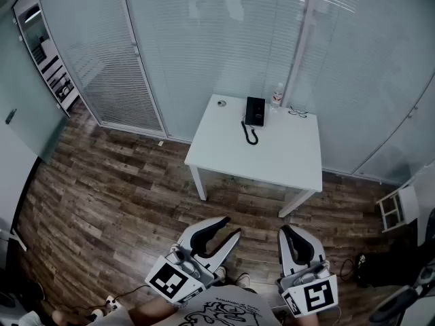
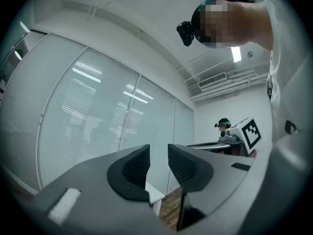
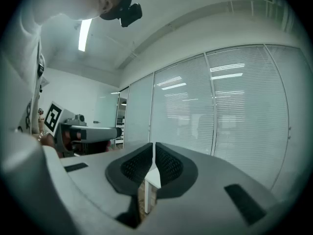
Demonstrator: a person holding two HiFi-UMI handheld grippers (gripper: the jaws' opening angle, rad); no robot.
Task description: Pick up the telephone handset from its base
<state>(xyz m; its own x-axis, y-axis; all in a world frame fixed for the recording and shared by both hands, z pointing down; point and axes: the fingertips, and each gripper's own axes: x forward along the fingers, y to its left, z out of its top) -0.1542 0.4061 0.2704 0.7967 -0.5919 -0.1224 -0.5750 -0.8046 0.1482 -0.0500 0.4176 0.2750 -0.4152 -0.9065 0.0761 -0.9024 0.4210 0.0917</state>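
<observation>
Telephone handset (image 1: 250,111) blurs into its base (image 1: 259,111); left gripper (image 1: 230,227) jaws apart, right gripper (image 1: 287,231) jaws together.

Office room, blind-covered glass partitions (image 1: 204,46), white desk (image 1: 272,158), telephone (image 1: 255,111)

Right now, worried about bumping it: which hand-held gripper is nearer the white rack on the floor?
Right. The right hand-held gripper is left of the white rack; the left hand-held gripper is farther left.
</observation>
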